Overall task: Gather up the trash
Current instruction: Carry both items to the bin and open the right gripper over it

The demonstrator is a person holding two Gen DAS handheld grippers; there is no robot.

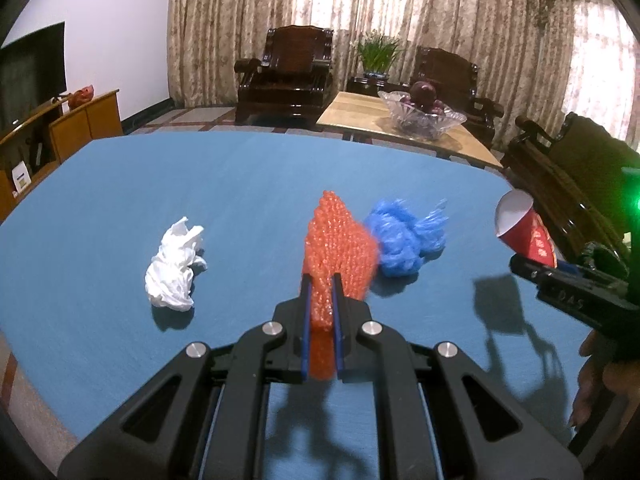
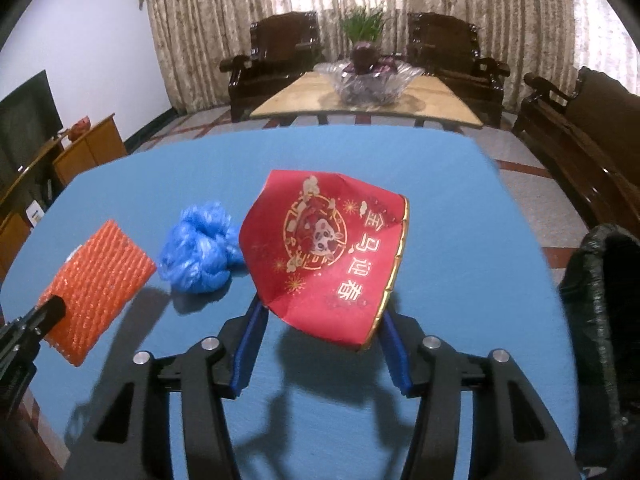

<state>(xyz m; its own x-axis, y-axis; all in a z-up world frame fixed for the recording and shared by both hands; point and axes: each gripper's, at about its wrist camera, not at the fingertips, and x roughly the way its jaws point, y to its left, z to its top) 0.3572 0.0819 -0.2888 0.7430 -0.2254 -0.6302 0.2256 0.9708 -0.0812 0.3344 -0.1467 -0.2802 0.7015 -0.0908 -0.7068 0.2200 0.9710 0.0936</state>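
My left gripper (image 1: 321, 285) is shut on an orange foam net (image 1: 338, 248) and holds it above the blue table (image 1: 120, 184). The net also shows at the left of the right wrist view (image 2: 98, 280). My right gripper (image 2: 325, 312) is shut on a crushed red paper cup (image 2: 328, 248) with gold print, held above the table; the cup also shows at the right of the left wrist view (image 1: 524, 232). A crumpled blue plastic bag (image 1: 404, 236) lies on the table between them, also in the right wrist view (image 2: 200, 248). A crumpled white plastic bag (image 1: 174, 268) lies to the left.
A bin lined with a black bag (image 2: 604, 312) stands off the table's right edge. Behind are a wooden table with a glass fruit bowl (image 1: 422, 114), dark armchairs (image 1: 286, 76), a bench (image 2: 588, 152) at right and a TV cabinet (image 1: 60, 132) at left.
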